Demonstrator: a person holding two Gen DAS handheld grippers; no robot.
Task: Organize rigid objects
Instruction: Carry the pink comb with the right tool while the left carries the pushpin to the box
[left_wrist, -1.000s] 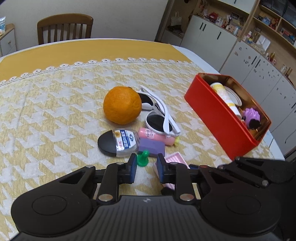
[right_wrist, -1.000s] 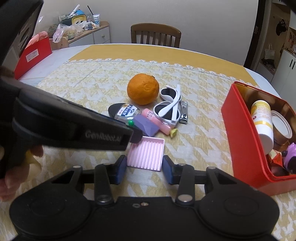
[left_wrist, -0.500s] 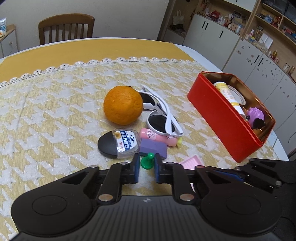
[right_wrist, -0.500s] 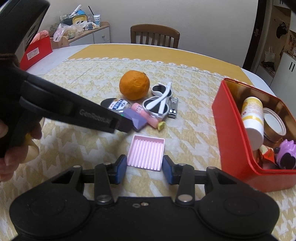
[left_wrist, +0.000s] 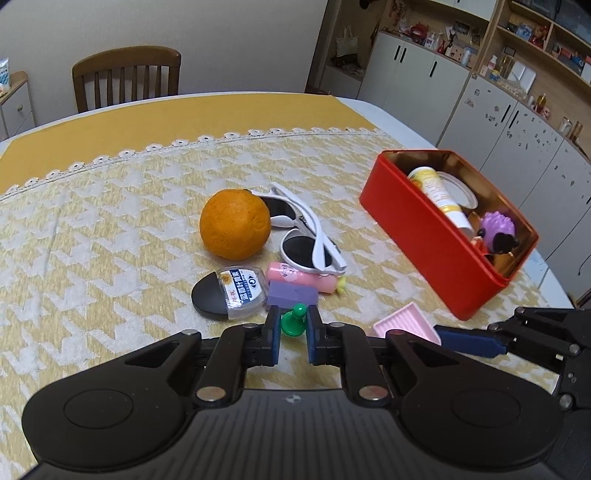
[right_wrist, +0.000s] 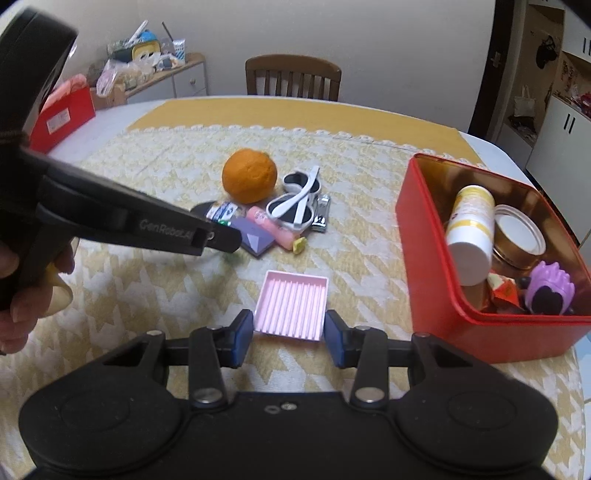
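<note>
My left gripper (left_wrist: 291, 326) is shut on a small green pawn-shaped piece (left_wrist: 293, 320) and holds it just above the tablecloth. Behind it lie a purple block (left_wrist: 291, 293), a black-and-clear case (left_wrist: 231, 293), a pink tube (left_wrist: 303, 277), white sunglasses (left_wrist: 306, 236) and an orange (left_wrist: 234, 223). My right gripper (right_wrist: 289, 334) is open, its jaws on either side of a pink ridged tray (right_wrist: 293, 304) lying flat. A red tin box (right_wrist: 480, 258) at the right holds a yellow-white bottle, a lid and a purple toy.
A nail clipper (right_wrist: 320, 212) lies beside the sunglasses. The left gripper's body (right_wrist: 122, 221) crosses the left of the right wrist view. A wooden chair (left_wrist: 125, 77) stands at the table's far side. A red box (right_wrist: 62, 118) sits far left. The table edge runs just behind the tin.
My left gripper closed on the green piece and pulled it back from the purple block. My right gripper drew back a little from the pile, with the pink tray still between its open jaws.
</note>
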